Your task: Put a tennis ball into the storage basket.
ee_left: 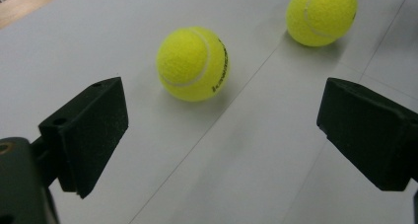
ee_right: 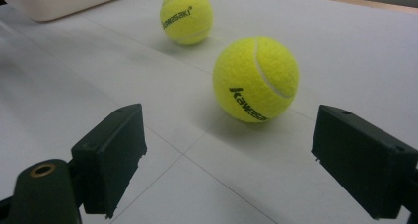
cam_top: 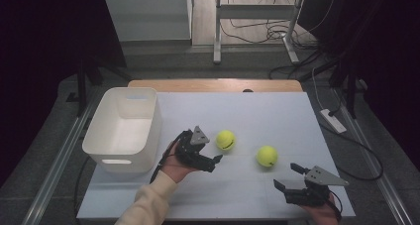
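Nearest the person, the right claw [cam_top: 287,176] hangs low over the front right part of the white tabletop [cam_top: 247,111], its black jaws spread wide with nothing between them. Just beyond it lies the fuzzy yellow-green tennis ball with black lettering [cam_top: 267,156]; in the right gripper view this ball [ee_right: 256,79] sits ahead of the gap between the jaws, a little right of centre and not yet inside.

To the left and a little farther up the tabletop, the left claw [cam_top: 210,160] is likewise released, held in a hand coming out of a cream sleeve [cam_top: 148,200]. The second yellow-green felt tennis ball [cam_top: 225,140] rests just beyond its fingertips; in the left gripper view that ball [ee_left: 192,63] lies ahead of the spread jaws, left of centre, with the other ball [ee_left: 321,14] farther off at the upper right.

Both balls look light, springy and free to roll on the smooth surface, so a nudge from one jaw would likely send them away. The felt should grip well. The best hold is probably across the widest part, jaws level on opposite sides, closing only until the ball gives slightly.

Farther left, the white rectangular plastic bin with handle slots [cam_top: 124,131] stands open and holds nothing, and looks the likely destination. Behind the tabletop runs a strip of bare wood [cam_top: 215,84].
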